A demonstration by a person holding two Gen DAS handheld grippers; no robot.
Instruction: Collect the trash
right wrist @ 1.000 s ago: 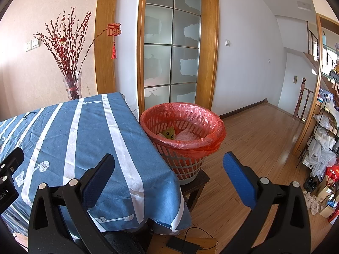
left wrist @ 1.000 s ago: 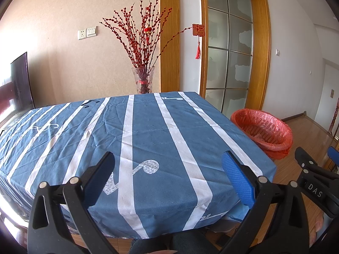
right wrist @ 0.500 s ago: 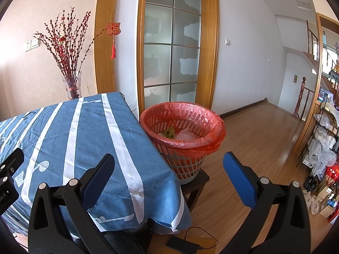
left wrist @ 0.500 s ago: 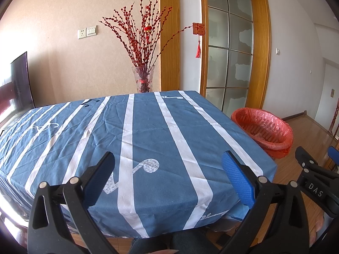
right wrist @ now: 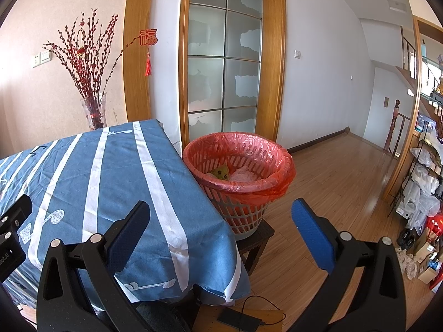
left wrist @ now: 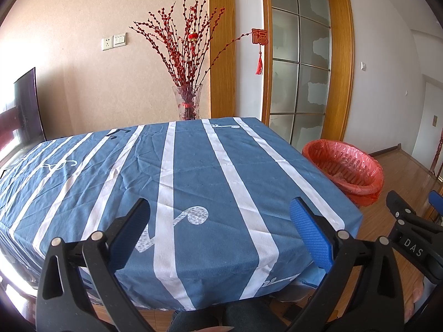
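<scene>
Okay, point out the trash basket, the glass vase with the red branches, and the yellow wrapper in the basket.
trash basket (right wrist: 250, 220), right wrist view, on its white lattice wall.
glass vase (left wrist: 188, 102), left wrist view, on the clear glass body.
yellow wrapper (right wrist: 220, 172), right wrist view, on its printed face.

Blue tablecloth (left wrist: 193, 171) w/ white stripes & notes; red bin liner (right wrist: 277, 166); blue tool pads (left wrist: 310, 232).

Both views are brightly lit by daylight, which enters from the left — the wall (left wrist: 83, 88) there is washed out to a white glare. The tablecloth (left wrist: 193, 182) is evenly lit and sharply rendered. Straight door frames (right wrist: 274, 63) are bowed by fisheye distortion, and the corners are cut off by dark, blurred vignetting.
</scene>
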